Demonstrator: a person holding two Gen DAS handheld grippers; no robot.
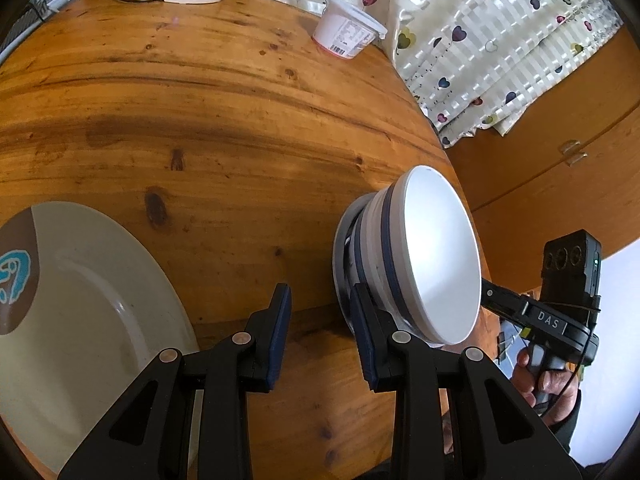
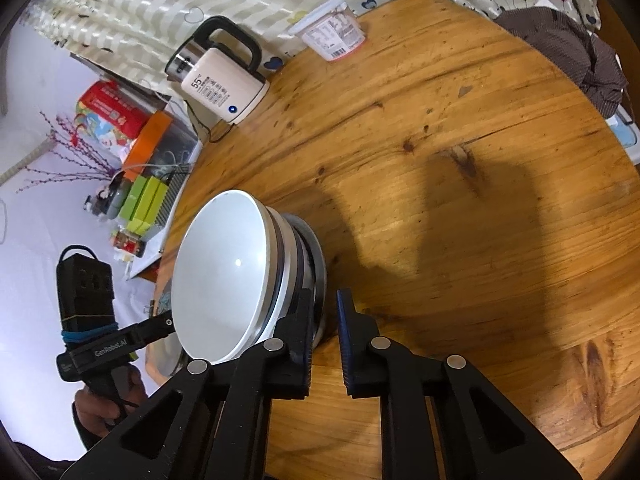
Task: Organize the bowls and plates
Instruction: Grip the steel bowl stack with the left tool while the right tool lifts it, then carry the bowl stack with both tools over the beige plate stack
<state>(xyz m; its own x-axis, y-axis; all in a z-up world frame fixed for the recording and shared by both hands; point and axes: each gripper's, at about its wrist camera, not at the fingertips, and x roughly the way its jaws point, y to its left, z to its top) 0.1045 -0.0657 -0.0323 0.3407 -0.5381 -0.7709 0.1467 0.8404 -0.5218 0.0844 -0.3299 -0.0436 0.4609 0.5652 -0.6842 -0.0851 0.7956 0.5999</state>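
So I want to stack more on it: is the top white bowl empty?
Empty. The white bowl sits on a stack at the table edge, and both views show its bare, glossy inside.

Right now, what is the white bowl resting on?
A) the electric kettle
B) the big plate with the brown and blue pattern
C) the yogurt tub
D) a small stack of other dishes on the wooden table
D: the white bowl sits atop a small stack of dishes on the wooden table.

Both tongs gape empty — left tongs (image 1: 322,328) wide, right tongs (image 2: 325,338) narrower — each angled down.
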